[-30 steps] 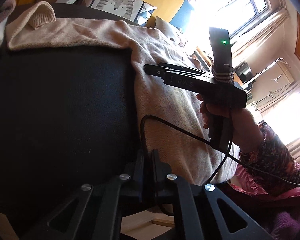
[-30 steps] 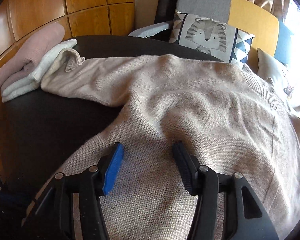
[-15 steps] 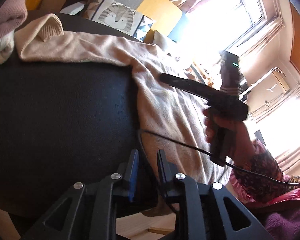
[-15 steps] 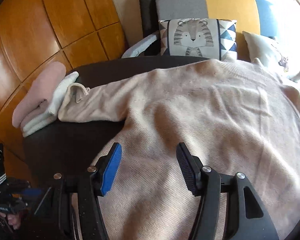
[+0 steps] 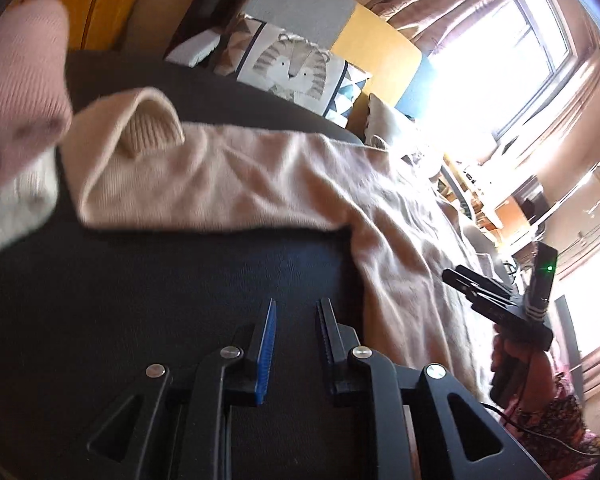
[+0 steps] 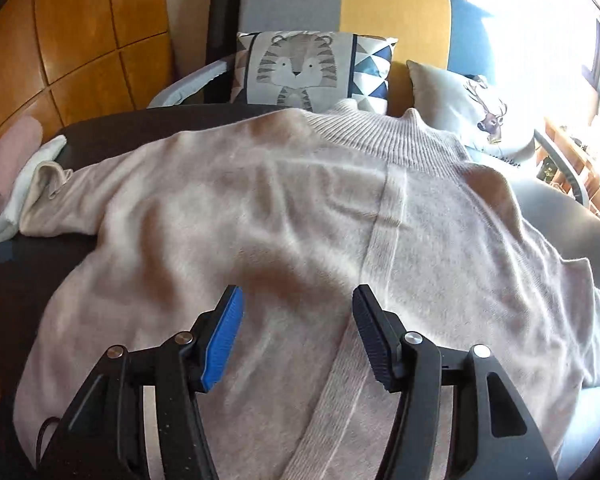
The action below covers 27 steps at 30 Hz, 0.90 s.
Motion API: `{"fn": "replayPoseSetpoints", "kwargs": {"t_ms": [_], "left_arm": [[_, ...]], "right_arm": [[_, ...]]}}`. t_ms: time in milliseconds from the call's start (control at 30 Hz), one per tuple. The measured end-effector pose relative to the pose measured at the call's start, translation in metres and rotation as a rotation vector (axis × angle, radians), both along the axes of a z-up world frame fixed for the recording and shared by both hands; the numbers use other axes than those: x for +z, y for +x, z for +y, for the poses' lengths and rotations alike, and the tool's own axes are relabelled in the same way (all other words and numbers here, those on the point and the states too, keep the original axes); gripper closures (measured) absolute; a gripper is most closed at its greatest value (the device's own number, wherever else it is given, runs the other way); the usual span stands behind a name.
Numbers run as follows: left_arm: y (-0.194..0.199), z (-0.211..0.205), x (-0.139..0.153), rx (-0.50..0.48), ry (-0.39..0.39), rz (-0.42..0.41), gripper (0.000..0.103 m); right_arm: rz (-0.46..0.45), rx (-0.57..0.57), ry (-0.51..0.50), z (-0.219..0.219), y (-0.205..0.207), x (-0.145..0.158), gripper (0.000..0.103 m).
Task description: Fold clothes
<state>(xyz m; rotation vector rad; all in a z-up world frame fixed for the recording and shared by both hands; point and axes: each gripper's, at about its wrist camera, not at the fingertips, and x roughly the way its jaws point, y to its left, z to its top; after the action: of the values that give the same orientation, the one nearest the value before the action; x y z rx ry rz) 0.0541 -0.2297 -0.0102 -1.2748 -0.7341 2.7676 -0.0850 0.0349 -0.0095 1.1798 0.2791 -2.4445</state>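
wood-panelled wall [image 6: 80, 40] and a tiger cushion [image 6: 300, 68] are seen behind a dark table [image 5: 160, 280]. left of the left gripper [image 5: 296, 320], folded pink and white clothes [image 5: 16, 92] are stacked, touched by the cuff of a beige sweater [image 6: 300, 208]. the left gripper's 2 fingers are parted by a narrow gap over bare tabletop, nothing gripped; the sweater's sleeve is laid ahead of them. the right gripper [image 6: 298, 312] is held released above the sweater's body, its fingers set wide, nothing grasped, a ribbed seam running just under the right finger.
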Motion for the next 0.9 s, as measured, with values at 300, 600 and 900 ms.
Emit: {"fn": "replayPoseSetpoints", "kwargs": {"t_ms": [300, 600, 900], "left_arm": [[-0.042, -0.044, 0.004, 0.135, -0.29, -0.11, 0.083], [-0.002, -0.118, -0.023, 0.275, -0.271, -0.098, 0.098], [0.031, -0.196, -0.022, 0.458, -0.269, -0.111, 0.101]], "right_arm": [[0.003, -0.083, -0.003, 0.014, -0.027, -0.02, 0.033], [0.009, -0.098, 0.011, 0.013, -0.027, -0.023, 0.026], [0.006, -0.099, 0.006, 0.014, -0.028, -0.023, 0.026]]}}
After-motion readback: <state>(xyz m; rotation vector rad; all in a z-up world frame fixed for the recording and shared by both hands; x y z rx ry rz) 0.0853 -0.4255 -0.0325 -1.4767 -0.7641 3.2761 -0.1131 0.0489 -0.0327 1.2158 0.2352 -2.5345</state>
